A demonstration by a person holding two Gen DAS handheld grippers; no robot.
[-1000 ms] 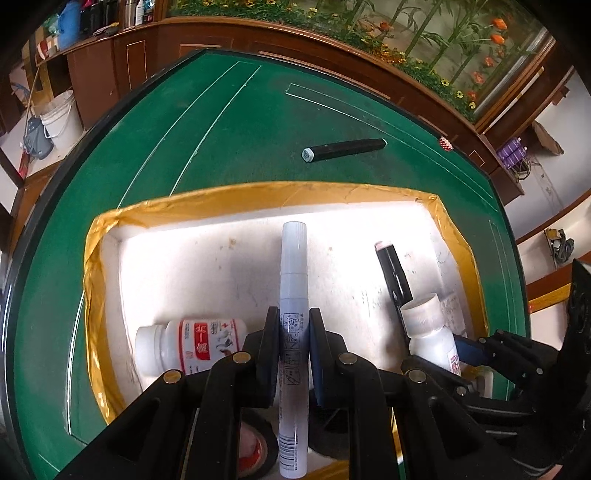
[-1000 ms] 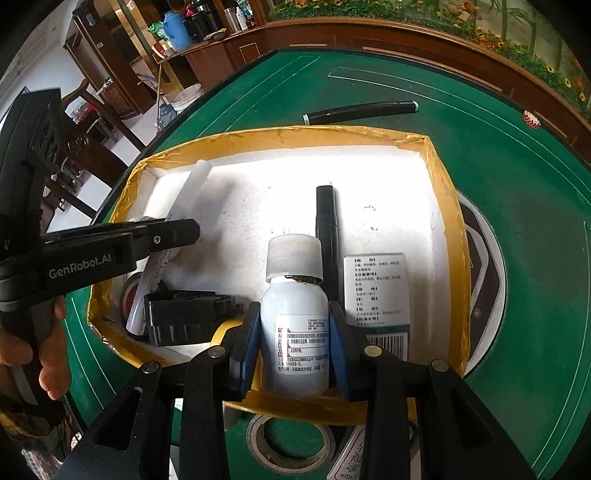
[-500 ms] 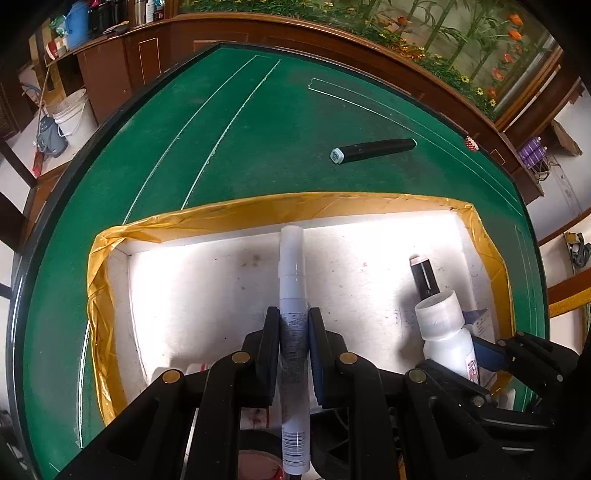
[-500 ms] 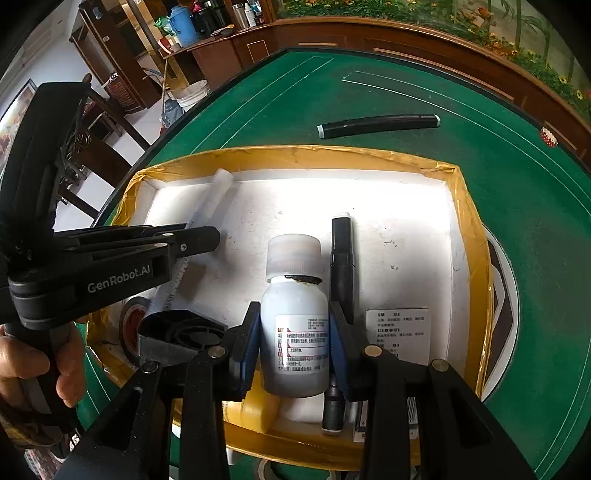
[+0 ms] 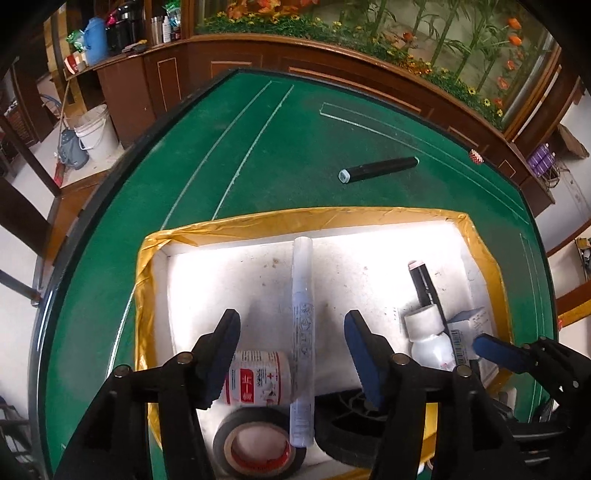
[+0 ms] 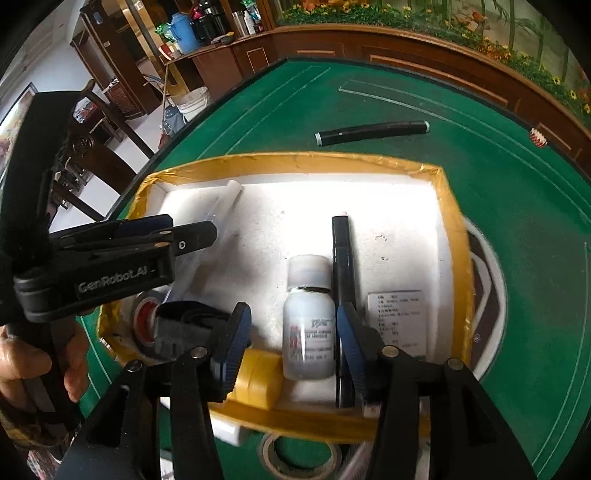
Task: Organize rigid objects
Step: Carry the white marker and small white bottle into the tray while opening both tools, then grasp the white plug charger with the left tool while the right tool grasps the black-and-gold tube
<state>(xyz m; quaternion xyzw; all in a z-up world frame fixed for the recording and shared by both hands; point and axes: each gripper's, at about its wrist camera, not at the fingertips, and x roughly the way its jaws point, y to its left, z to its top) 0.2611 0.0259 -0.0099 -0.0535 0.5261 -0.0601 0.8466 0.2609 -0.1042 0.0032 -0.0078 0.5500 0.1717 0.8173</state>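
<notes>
Both grippers, left (image 5: 291, 354) and right (image 6: 291, 341), just spread, pen (image 5: 302, 332) and bottle (image 6: 308, 332) loose between jaws in tray (image 5: 332, 221); light, stiff, slick—best pinched mid-body.

Your tray (image 5: 332, 223) holds a white marker (image 5: 303, 332) lying lengthwise, a white bottle (image 6: 308, 321), a black pen (image 6: 341, 251); another black marker (image 5: 378, 168) lies outside.

Past the far edge of the green tabletop (image 5: 229, 155) we see a white bucket (image 5: 96, 129), a blue thermos (image 6: 183, 31) on the wooden sideboard, and flower planters (image 5: 424, 44) behind.
</notes>
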